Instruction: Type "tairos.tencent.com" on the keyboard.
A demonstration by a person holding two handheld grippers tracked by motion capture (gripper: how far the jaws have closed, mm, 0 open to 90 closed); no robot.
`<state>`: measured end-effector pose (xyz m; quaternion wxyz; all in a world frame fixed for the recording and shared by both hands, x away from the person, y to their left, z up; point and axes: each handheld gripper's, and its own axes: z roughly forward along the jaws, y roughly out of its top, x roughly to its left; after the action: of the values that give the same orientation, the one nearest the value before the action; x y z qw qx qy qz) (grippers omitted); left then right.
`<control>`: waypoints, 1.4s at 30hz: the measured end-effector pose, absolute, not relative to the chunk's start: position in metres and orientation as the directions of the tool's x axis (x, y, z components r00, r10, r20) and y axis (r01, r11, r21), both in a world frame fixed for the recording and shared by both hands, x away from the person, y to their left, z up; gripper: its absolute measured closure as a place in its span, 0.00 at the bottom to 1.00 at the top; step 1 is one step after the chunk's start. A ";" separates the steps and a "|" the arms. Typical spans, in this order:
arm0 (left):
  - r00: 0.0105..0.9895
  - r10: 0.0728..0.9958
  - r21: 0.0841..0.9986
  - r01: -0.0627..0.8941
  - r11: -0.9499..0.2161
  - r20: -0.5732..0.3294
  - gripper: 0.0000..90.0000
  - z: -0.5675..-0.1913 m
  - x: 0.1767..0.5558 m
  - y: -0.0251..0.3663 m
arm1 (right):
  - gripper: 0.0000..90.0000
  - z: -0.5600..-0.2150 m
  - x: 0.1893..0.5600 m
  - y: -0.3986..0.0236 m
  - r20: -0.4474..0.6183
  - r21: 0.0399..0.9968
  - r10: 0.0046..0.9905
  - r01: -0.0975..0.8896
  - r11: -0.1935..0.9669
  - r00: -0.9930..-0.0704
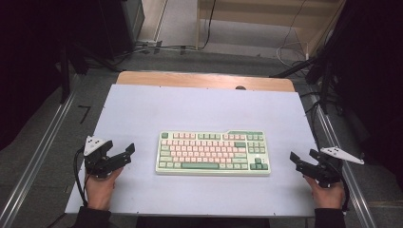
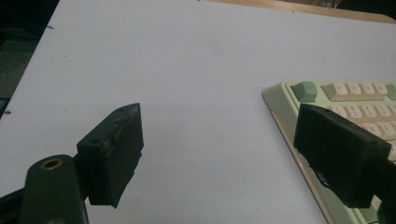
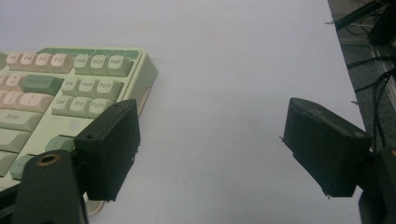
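The keyboard [image 1: 213, 153] lies flat on the white sheet that covers the desk [image 1: 142, 109], between our two tools and touched by neither: it sits just inward of the left hand-held gripper [image 1: 122, 153] and a little farther inward of the right hand-held gripper [image 1: 302, 157], its long edges running from one tool toward the other. Both stand with their jaws spread wide and nothing between the pads; in the left gripper view the keyboard's near corner [image 2: 299, 107] lies just ahead of the inner jaw, and in the right gripper view its far end [image 3: 93, 88] sits just beyond the inner jaw. We judge the main risk to be uneven contact: if one tool meets an end before the other, the light body may slide or swing on the smooth sheet instead of being caught. The jaws also look too narrow for anything but a thin edge, so a bite placed high could land on the keycaps [image 1: 199, 142], pressing or popping them. A grip on one end alone would likely let the far end sag and slip out. The cable [image 1: 78, 175] trailing from the left tool could drag on the desk's edge and tug our aim off.
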<state>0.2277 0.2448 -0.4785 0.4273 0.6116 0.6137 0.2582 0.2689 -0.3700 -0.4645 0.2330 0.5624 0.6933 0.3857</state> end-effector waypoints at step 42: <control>0.311 0.929 0.863 0.505 0.019 -0.202 0.19 -0.467 0.258 0.154 | 0.19 -0.459 0.270 -0.299 0.111 0.802 0.893 0.570 0.178 -0.436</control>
<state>0.2583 0.1543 -0.4675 0.4655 0.6625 0.5409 0.2278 0.2697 -0.2985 -0.4586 0.1972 0.4929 0.7418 0.4098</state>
